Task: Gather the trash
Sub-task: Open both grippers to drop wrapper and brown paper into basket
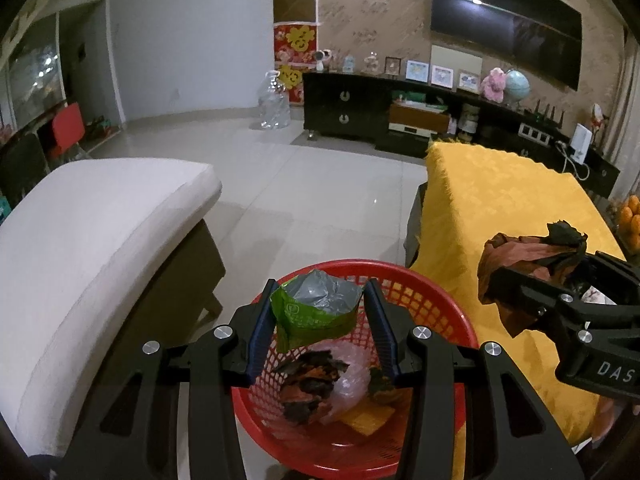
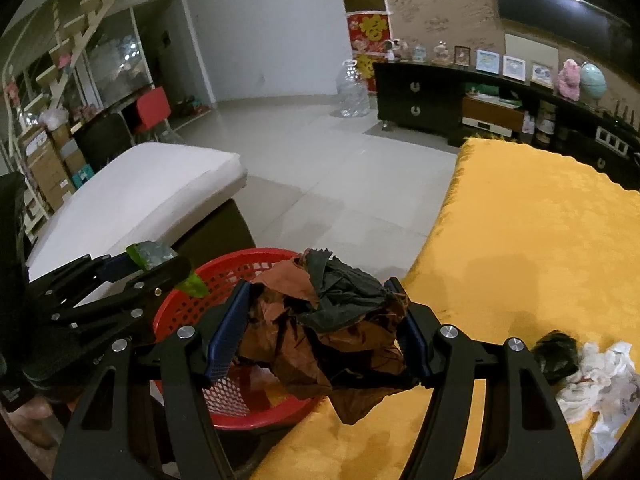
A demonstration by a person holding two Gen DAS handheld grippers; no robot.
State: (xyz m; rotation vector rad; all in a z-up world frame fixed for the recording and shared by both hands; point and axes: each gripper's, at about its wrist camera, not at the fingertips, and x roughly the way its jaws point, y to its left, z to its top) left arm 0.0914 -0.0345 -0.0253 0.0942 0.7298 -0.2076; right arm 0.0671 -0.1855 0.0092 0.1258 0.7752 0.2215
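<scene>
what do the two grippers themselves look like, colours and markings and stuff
Both match: the left gripper and right gripper have matte black angular frames with cut-out slots, round silver bolts at the pivots, and blue ribbed pads lining the fingers. The right one's body carries white letters "DAS". No cables or sleeves are visible.

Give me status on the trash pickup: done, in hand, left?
Done: several scraps already lie in the red basket. In hand: left gripper holds a green wrapper over it; right gripper grips a brown-black wad beside it. Left: white crumpled paper and a dark wad on the yellow cloth.
</scene>
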